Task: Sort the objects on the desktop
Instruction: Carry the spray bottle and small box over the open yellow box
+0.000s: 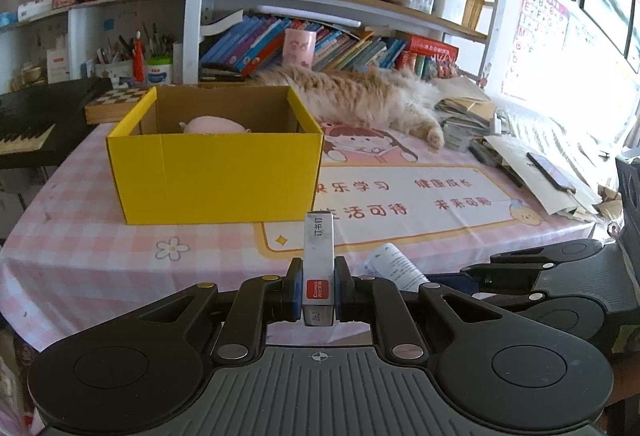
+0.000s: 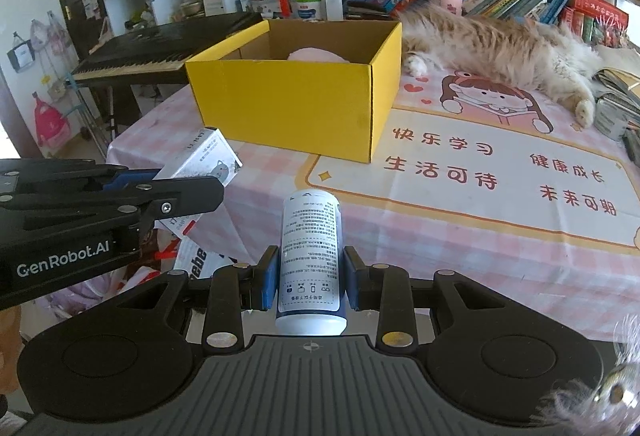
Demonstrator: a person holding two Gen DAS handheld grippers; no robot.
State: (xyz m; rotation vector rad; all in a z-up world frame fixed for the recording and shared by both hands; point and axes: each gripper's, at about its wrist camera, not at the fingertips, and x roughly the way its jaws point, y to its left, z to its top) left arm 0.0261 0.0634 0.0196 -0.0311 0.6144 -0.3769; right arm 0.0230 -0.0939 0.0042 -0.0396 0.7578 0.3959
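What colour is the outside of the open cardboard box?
Yellow; the box shows best in the right wrist view.

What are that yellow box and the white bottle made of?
The yellow box looks like cardboard: matte yellow outside, plain brown inside, with folded seams. The white bottle in the right gripper seems plastic or metal, smooth and slightly glossy under a printed label; I can't tell which.

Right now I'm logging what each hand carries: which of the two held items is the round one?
The white bottle in the right tongs is round; the left tongs hold a flat-sided staple box.
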